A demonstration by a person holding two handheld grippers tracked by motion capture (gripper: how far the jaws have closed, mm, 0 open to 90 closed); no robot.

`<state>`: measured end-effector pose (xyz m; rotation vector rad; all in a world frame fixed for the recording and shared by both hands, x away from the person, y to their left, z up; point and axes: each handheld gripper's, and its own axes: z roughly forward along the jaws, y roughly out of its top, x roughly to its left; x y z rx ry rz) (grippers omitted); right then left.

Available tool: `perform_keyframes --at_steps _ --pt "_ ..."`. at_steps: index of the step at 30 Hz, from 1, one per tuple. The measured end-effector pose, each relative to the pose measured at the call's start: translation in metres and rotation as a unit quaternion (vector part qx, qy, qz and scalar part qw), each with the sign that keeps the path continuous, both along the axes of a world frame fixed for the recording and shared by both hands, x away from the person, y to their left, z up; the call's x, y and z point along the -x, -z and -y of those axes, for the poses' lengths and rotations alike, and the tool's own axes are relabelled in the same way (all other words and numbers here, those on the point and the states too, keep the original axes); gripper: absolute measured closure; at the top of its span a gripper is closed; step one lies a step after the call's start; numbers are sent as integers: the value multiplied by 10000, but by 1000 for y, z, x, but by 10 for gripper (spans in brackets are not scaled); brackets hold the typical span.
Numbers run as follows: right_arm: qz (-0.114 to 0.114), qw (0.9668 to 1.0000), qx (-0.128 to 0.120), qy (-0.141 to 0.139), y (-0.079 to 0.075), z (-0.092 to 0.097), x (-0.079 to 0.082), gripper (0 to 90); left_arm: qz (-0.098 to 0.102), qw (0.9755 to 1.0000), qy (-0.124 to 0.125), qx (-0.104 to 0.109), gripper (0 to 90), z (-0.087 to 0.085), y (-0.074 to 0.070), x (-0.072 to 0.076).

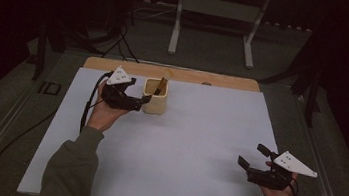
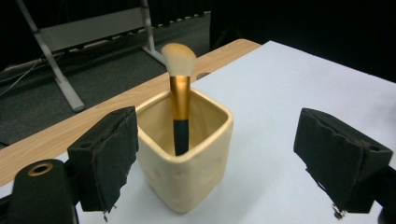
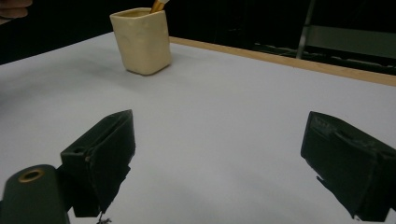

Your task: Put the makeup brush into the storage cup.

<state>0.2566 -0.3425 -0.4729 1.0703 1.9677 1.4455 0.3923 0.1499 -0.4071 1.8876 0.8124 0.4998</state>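
While both tongs gape released, the left tongs (image 2: 217, 163) flank the unlabelled cup (image 2: 187, 154).

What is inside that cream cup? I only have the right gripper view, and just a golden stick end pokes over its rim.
Observer: A makeup brush stands in the cup, bristles up, with a gold ferrule and dark handle.
Operator: Is the other claw near the cup?
Observer: Yes. The left claw is open around it, one jaw close by the cup's side, the other well apart.
Operator: Where is my claw on the table?
Observer: The right claw sits open near the right front of the white sheet, far from the cup.
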Motion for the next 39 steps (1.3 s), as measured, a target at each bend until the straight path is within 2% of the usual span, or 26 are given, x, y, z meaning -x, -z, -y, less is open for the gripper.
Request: perform_keyframes --at_steps 9,12,16,32,39 --pt "-10 10000 8 -9 0 -1 0 100 185 9997 -106 93 151 -15 0 19" --pt "-9 10000 4 -13 0 -1 0 100 198 9996 -144 104 151 -21 3 25" --pt "-12 10000 8 -19 0 -1 0 100 236 9993 -184 228 151 -29 8 37" --pt "-16 10000 32 -41 0 -3 -1 100 256 9989 -265 278 151 -47 32 74" --pt "-13 10000 27 -39 0 -2 -1 100 184 9987 -328 329 150 -55 42 89"
